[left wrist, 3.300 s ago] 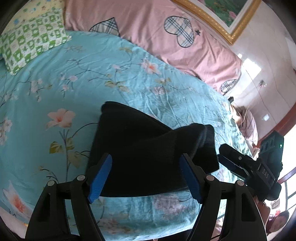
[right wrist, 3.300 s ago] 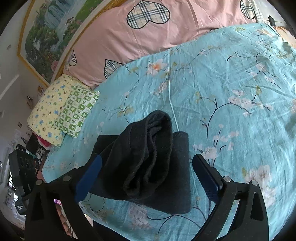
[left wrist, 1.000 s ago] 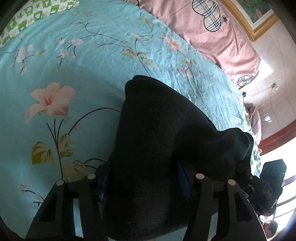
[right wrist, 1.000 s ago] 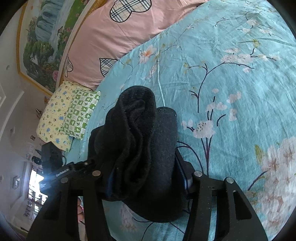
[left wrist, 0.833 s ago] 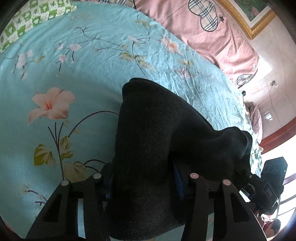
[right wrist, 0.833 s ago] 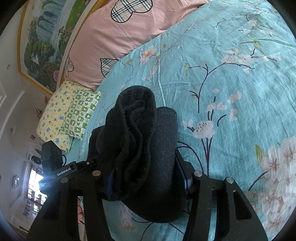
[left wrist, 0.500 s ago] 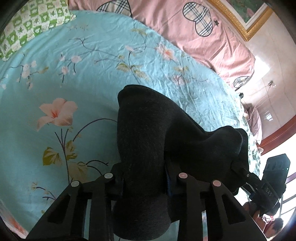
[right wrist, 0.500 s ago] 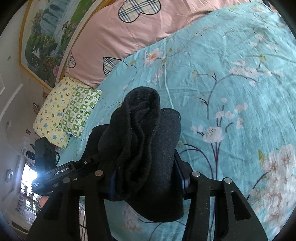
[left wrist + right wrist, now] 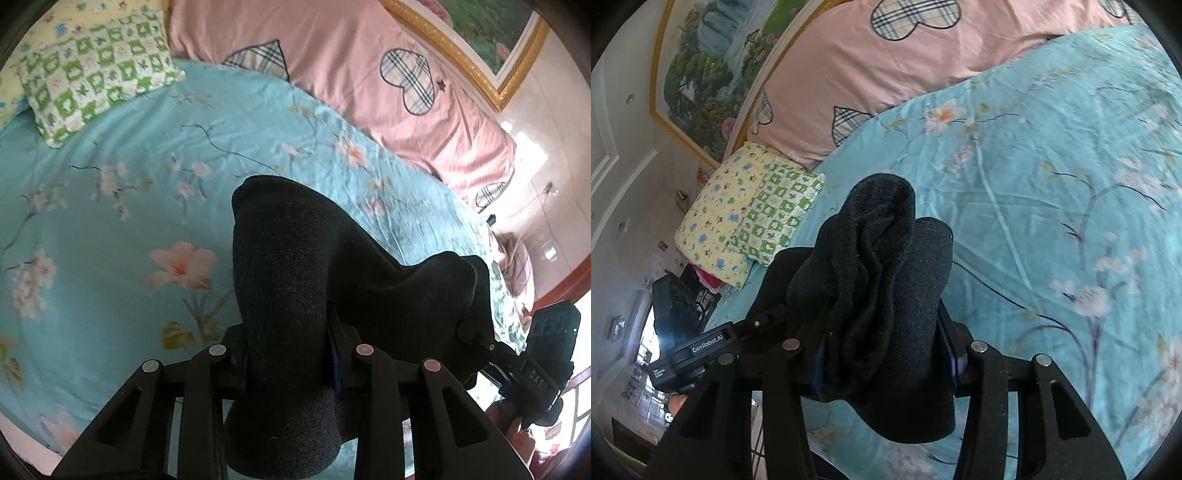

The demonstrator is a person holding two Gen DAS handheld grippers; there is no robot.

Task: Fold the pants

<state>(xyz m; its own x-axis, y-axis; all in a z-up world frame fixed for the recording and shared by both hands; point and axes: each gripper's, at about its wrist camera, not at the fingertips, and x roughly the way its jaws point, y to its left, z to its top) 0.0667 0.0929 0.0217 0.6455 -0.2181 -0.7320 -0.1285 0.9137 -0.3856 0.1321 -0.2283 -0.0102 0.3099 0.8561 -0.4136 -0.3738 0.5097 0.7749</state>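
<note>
Nearest the lens, left gripper (image 9: 291,354) is pinched tight on a thick fold of the black knit pants (image 9: 295,266), cloth bulging out below & above the black fingers; right gripper (image 9: 882,354) likewise clamps the bunched, layered end of the same pants (image 9: 886,280) w/ blue pads (image 9: 948,350) pressing the fabric, no gap showing. Pants span between the two grips, long axis running left-to-right across both hands, each gripper holding one end, so neither is nearer – they share it. Bundle sits just in front of & above each set of fingers, seemingly lifted off the turquoise floral bedsheet (image 9: 110,240). Next move prob. hinges on keeping both ends level as it's carried. Further back: green-checked pillow (image 9: 96,70), pink quilt w/ plaid hearts (image 9: 332,66), gold-framed painting (image 9: 701,74)
</note>
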